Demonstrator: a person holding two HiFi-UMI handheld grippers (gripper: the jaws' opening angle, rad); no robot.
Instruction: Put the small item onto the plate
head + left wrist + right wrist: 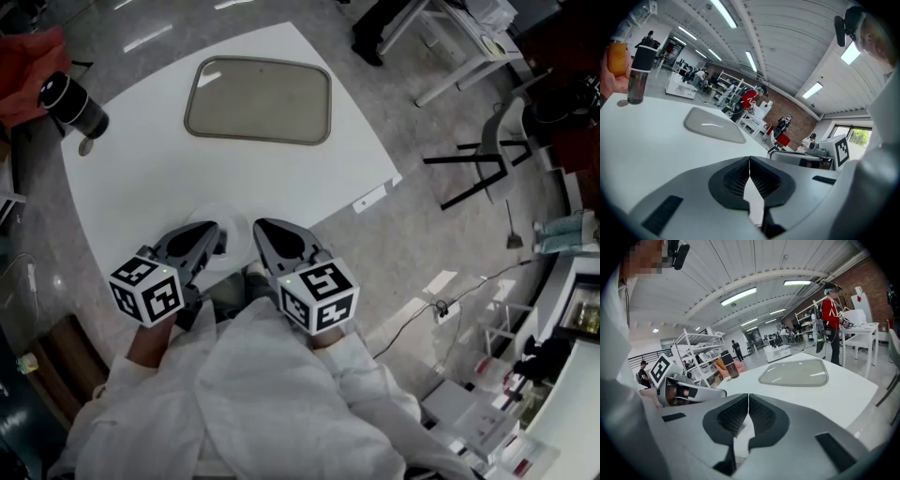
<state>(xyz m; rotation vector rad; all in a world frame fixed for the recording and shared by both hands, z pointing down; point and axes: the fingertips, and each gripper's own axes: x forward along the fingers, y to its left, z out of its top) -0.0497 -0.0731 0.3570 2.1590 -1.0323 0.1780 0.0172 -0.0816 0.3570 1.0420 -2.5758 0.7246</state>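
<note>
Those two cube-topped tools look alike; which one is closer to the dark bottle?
The left gripper, on the head view's left: the bottle stands by the table's far left corner, so the right gripper lies farther from it.

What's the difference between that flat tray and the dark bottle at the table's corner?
The tray lies flat and wide; the bottle stands upright and narrow. The tray is a pale beige rounded rectangle; the bottle is a dark cylinder. The tray sits in the table's far half; the bottle stands at its left corner. Both rest on the white table.
</note>
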